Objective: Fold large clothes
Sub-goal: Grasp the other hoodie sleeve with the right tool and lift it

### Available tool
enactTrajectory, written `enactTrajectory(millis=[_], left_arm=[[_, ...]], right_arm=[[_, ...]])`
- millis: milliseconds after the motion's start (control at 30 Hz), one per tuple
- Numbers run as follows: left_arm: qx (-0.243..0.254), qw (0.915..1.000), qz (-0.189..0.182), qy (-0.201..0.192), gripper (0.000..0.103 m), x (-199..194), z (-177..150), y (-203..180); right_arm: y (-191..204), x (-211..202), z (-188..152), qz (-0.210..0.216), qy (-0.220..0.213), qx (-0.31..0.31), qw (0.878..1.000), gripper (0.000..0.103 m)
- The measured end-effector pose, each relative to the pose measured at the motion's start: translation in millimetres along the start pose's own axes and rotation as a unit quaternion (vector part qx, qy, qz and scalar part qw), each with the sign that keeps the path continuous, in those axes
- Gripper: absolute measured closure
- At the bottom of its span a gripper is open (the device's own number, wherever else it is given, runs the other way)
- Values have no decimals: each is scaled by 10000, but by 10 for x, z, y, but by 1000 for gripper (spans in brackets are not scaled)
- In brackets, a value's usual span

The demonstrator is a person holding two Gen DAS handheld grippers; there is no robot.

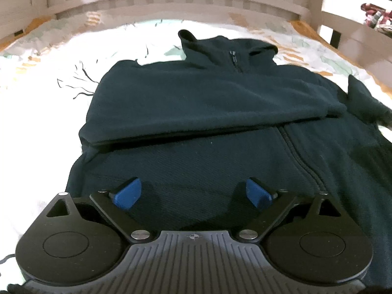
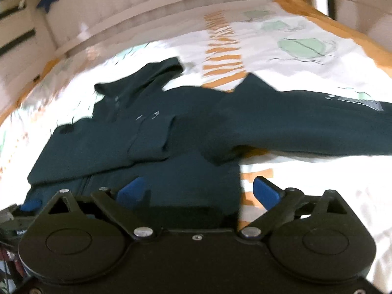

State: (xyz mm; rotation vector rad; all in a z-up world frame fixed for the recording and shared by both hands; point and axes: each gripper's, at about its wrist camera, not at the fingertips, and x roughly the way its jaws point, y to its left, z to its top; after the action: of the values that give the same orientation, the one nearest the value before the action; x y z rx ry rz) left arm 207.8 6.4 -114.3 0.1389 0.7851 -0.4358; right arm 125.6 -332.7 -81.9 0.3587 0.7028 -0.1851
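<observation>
one jacket (image 1: 196,112) (dark), two grippers (image 1: 193,193), one bed (image 1: 36,112)

Dark navy zip jacket (image 1: 220,103) lies flat; one sleeve folded across chest.

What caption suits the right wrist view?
Open right claw above a dark jacket, one sleeve spread across the patterned bedspread.

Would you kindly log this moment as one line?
left gripper open | right gripper open | jacket one sleeve folded | bed
</observation>
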Motion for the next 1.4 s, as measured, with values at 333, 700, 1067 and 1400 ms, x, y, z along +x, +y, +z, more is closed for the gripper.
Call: enactTrajectory(millis=[333, 700, 1067, 1400], left_arm=[[118, 9995, 140, -242, 24, -508, 266, -524], [68, 9985, -309, -437, 24, -435, 892, -1217], [392, 9978, -438, -304, 24, 193, 1119, -1766], [668, 9949, -691, -297, 24, 632, 1110, -2002]], right_arm=[[-545, -228, 138, -447, -160, 597, 9971, 1], [-1267, -402, 601, -1319, -666, 1272, 9808, 1], [-2293, -172, 564, -2265, -314, 2493, 9410, 1], [-2477, -35, 459, -1994, -750, 2768, 9370, 65]])
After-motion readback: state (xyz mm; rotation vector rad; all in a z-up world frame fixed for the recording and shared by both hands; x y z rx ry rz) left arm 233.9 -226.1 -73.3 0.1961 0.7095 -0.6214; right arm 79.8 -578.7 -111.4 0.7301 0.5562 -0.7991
